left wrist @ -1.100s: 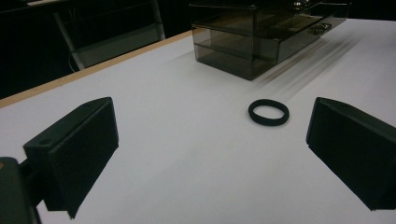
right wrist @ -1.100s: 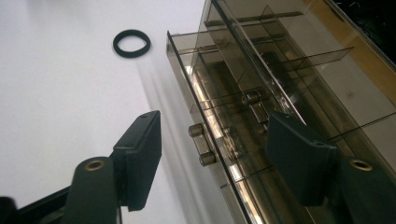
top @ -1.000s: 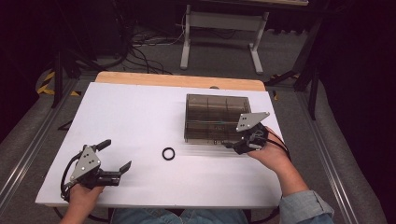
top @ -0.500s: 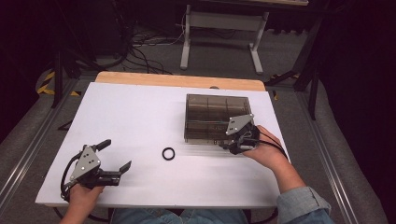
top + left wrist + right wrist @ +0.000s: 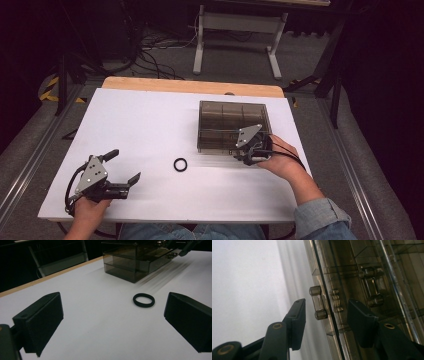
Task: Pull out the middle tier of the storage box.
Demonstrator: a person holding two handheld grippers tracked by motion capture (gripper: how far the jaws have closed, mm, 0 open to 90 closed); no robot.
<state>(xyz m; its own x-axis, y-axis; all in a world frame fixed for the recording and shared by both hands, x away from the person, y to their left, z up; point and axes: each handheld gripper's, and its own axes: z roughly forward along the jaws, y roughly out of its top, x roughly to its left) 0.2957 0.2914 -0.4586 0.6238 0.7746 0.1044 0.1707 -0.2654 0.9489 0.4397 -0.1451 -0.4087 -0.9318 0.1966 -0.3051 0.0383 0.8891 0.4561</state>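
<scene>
Nearby, black ring (image 5: 180,164) on white table (image 5: 140,125), beside smoky box (image 5: 230,125).

Box and ring on the table

Box (image 5: 232,126) at the right side of the table (image 5: 140,120); ring (image 5: 180,164) just left of its near corner; right gripper (image 5: 248,155) at the box front, left gripper (image 5: 125,167) far left.

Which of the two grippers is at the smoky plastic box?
The right gripper. It sits at the near front edge of the box, jaws straddling its small clear handle. The left gripper stands far off, open over bare table.
</scene>
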